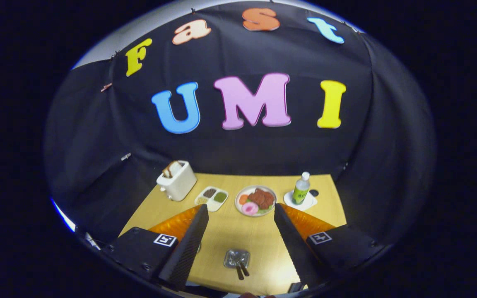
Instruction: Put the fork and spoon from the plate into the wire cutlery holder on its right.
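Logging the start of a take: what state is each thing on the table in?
Gripper: jaws wide open, empty.
White toaster: upright, toast in slot.
Green plastic bottle: upright, capped, on white coaster.
Round food plate: full.
Small square metal dish: two dark handles resting on it.

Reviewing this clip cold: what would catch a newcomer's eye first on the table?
The plate of food, with dark meat and a pink slice, sits beyond the fingertips at the table's middle. To its left stand a divided dish and a white toaster with bread in it; to its right, a bottle on a white coaster. The gripper is open, and between its fingers lies a small shiny dish holding two dark handles.
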### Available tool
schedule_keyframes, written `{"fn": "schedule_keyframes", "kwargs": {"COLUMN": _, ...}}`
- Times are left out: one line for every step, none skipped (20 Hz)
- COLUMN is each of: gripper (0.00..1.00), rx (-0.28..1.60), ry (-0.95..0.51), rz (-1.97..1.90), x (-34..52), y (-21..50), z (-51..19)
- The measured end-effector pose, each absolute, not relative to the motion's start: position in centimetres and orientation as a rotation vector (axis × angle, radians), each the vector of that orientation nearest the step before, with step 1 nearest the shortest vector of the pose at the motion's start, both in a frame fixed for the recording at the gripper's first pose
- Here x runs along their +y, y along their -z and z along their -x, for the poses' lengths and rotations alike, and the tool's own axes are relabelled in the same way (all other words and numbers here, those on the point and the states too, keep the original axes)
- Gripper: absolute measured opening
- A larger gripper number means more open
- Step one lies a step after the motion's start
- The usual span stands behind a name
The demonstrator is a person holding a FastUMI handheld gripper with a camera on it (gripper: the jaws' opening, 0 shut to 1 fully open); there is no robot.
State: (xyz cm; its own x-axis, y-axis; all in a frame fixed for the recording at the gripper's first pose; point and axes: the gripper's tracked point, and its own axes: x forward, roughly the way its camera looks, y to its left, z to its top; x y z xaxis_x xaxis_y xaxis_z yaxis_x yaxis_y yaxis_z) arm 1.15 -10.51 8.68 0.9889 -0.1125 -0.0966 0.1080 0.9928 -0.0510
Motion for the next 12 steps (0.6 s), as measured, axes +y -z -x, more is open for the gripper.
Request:
{"fn": "schedule_keyframes", "kwargs": {"gripper": 0.99, "rx": 0.032, "ry": 0.123, "rz": 0.049, "x": -10.5, "y": -10.1, "z": -0.5}}
{"fn": "schedule_keyframes", "kwargs": {"gripper": 0.99, "rx": -0.022, "ry": 0.133, "rz": 0.047, "x": -10.6, "y": -11.4, "z": 0.0}}
{"fn": "schedule_keyframes", "kwargs": {"gripper": 0.99, "rx": -0.066, "ry": 0.14, "rz": 0.041, "x": -10.7, "y": -12.4, "z": 0.6}}
{"fn": "schedule_keyframes", "kwargs": {"gripper": 0.99, "rx": -0.11, "ry": 0.143, "rz": 0.037, "x": -10.7, "y": -13.3, "z": 1.2}}
{"fn": "schedule_keyframes", "kwargs": {"gripper": 0.99, "rx": -0.158, "ry": 0.145, "rz": 0.039, "x": -10.7, "y": -14.3, "z": 1.8}}
{"fn": "schedule_keyframes", "kwargs": {"gripper": 0.99, "rx": -0.209, "ry": 0.146, "rz": 0.051, "x": -10.8, "y": -15.4, "z": 2.6}}
{"fn": "schedule_keyframes", "kwargs": {"gripper": 0.99, "rx": -0.255, "ry": 0.156, "rz": 0.062, "x": -11.0, "y": -16.3, "z": 3.2}}
{"fn": "schedule_keyframes", "kwargs": {"gripper": 0.99, "rx": -0.294, "ry": 0.17, "rz": 0.072, "x": -11.4, "y": -16.9, "z": 3.9}}
{"fn": "schedule_keyframes", "kwargs": {"gripper": 0.99, "rx": -0.326, "ry": 0.179, "rz": 0.079, "x": -11.4, "y": -17.2, "z": 4.4}}
{"fn": "schedule_keyframes", "kwargs": {"gripper": 0.99, "rx": -0.351, "ry": 0.179, "rz": 0.084, "x": -11.2, "y": -17.5, "z": 4.6}}
{"fn": "schedule_keyframes", "kwargs": {"gripper": 0.98, "rx": -0.371, "ry": 0.176, "rz": 0.09, "x": -11.1, "y": -17.5, "z": 4.8}}
{"fn": "schedule_keyframes", "kwargs": {"gripper": 0.98, "rx": -0.381, "ry": 0.175, "rz": 0.1, "x": -11.1, "y": -17.2, "z": 4.9}}
